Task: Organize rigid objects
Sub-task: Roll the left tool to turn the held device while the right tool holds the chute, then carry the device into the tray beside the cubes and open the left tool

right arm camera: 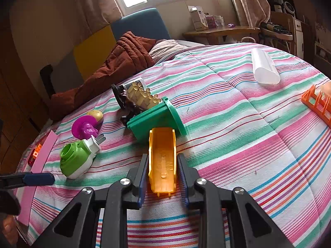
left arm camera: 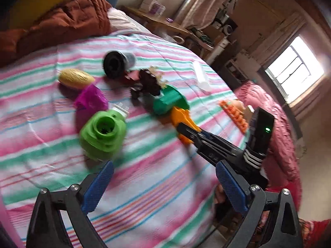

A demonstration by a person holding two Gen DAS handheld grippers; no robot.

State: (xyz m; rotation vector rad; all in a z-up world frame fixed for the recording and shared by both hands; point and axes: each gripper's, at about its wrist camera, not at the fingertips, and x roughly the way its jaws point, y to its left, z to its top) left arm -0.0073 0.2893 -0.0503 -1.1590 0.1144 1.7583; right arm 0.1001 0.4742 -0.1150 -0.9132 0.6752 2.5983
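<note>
left gripper (left arm camera: 163,188) spread, empty, lime-green plastic camera-shaped toy (left arm camera: 102,135) just ahead of it | right gripper (right arm camera: 162,177) pinched yellow-orange plastic trough piece (right arm camera: 162,161), dark-green plastic bin (right arm camera: 158,121) just beyond its tip | advice: hold trough level, slide slowly toward bin mouth

So everything's lying on the bed (right arm camera: 227,103); the toy bin (right arm camera: 157,119) is on its side mid-bed with the jar (right arm camera: 126,91) just behind it and the truck bed piece (right arm camera: 162,161) in front. The camera toy (right arm camera: 76,159) is off to the left; the clear tube (right arm camera: 264,66) sits far right, well apart.
</note>
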